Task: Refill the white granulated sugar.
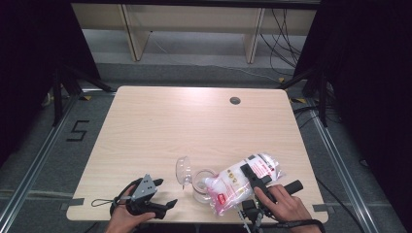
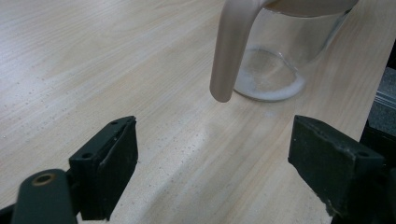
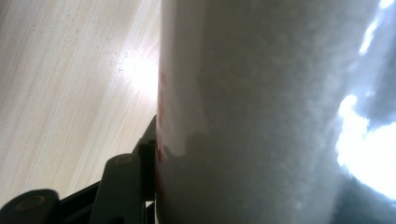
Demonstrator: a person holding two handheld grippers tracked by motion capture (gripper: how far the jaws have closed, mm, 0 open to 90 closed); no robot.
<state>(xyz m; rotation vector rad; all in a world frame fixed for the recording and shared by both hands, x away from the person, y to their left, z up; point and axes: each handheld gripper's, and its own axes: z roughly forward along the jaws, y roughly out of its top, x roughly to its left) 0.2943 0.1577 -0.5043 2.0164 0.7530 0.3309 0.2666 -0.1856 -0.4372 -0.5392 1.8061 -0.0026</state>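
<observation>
Bag: a clear plastic bag (image 1: pixel 243 182) of white grains with red print is lying tilted over the near right part of the table (image 1: pixel 194 121), its long axis running from upper right down to lower left.
Bag mouth: the spout end is pointing down and left into the glass jar (image 1: pixel 203 187).
Jar: it is standing upright just left of the bag, near the front edge; in the left gripper view a thin layer of white grains is sitting on its bottom (image 2: pixel 271 88).
Lid: a clear lid (image 1: pixel 183 171) is hanging tipped back at the jar's left side.
Open room: the far half and the left of the table are lying bare; the bag and jar are sitting close to the near edge.
Right gripper (image 1: pixel 257 182): its jaws are standing about half spread and pinching the bag across its middle; the bag is pressing against the jaw in its own view.
Left gripper (image 1: pixel 160 194): its jaws are spread wide, holding nothing, resting low by the front edge, well left of the jar.
</observation>
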